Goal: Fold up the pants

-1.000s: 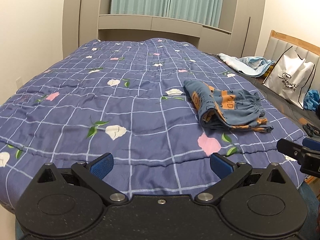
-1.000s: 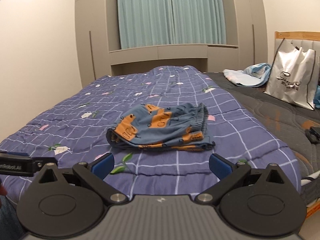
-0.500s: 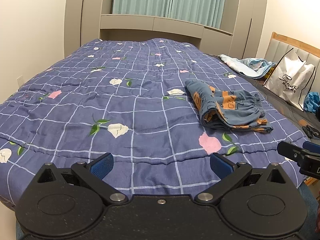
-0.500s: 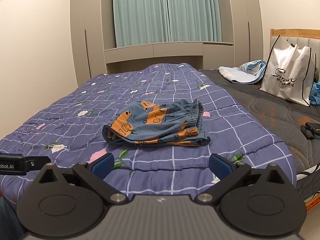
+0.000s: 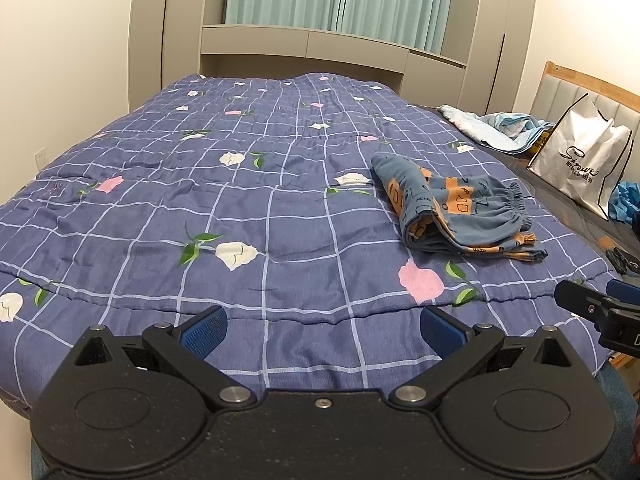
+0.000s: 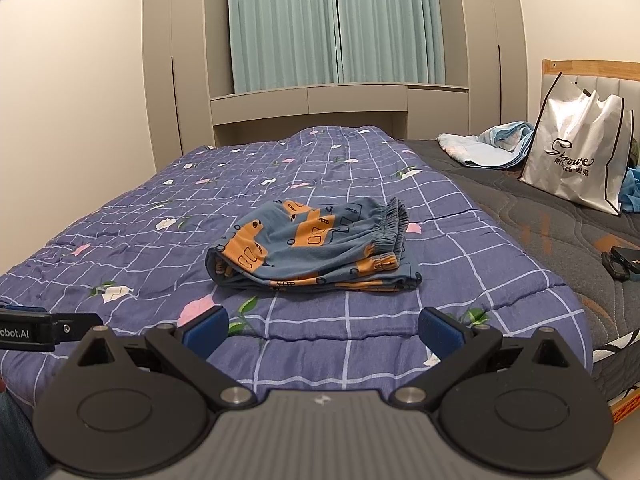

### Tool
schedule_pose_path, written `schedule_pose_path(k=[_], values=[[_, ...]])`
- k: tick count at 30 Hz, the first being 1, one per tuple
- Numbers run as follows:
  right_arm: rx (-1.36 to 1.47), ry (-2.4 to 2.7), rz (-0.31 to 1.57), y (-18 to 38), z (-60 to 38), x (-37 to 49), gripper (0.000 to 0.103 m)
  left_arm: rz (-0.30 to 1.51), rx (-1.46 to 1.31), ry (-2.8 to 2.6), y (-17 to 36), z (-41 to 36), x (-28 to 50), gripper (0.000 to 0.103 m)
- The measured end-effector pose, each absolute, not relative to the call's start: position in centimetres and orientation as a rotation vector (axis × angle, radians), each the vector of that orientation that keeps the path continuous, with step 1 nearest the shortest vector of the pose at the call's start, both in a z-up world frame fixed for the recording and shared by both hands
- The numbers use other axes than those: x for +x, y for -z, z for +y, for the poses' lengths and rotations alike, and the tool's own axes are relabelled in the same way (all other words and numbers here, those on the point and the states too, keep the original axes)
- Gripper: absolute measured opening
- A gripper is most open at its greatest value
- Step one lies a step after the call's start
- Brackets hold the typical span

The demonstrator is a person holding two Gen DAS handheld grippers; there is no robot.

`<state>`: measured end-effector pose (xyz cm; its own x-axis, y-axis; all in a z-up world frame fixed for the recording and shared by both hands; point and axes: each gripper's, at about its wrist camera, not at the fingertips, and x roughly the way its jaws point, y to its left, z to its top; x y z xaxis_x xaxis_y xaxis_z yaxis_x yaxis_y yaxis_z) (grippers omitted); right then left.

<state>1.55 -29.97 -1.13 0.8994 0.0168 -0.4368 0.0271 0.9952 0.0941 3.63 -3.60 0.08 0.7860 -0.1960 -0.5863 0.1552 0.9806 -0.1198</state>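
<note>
The blue pants with orange print [image 5: 460, 212] [image 6: 316, 248] lie folded into a small bundle on the purple checked quilt [image 5: 240, 208] [image 6: 360, 312], elastic waistband to the right. My left gripper [image 5: 322, 326] is open at the bed's near edge, well short and left of the bundle, holding nothing. My right gripper [image 6: 324, 330] is open too, just in front of the bundle and apart from it. In the left wrist view a tip of the right gripper [image 5: 600, 312] shows at the right edge. The left gripper's side [image 6: 44, 332] shows at the left of the right wrist view.
A white shopping bag [image 6: 580, 160] and a light blue cloth heap [image 6: 492, 144] sit on the grey mattress [image 6: 540, 216] to the right. Small dark objects [image 6: 622, 262] lie near its edge. Cupboards and teal curtains [image 6: 336, 24] stand beyond the bed.
Both grippers have drawn back and risen a little from the bed; the bundle looks slightly farther in each view. The pants have not moved and both jaws stay open.
</note>
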Motion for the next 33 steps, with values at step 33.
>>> schedule_pose_path(k=[33], values=[[0.098, 0.004, 0.453, 1.25, -29.88, 1.53, 0.103, 0.661, -0.055, 0.161, 0.28, -3.6, 3.42, 0.102]])
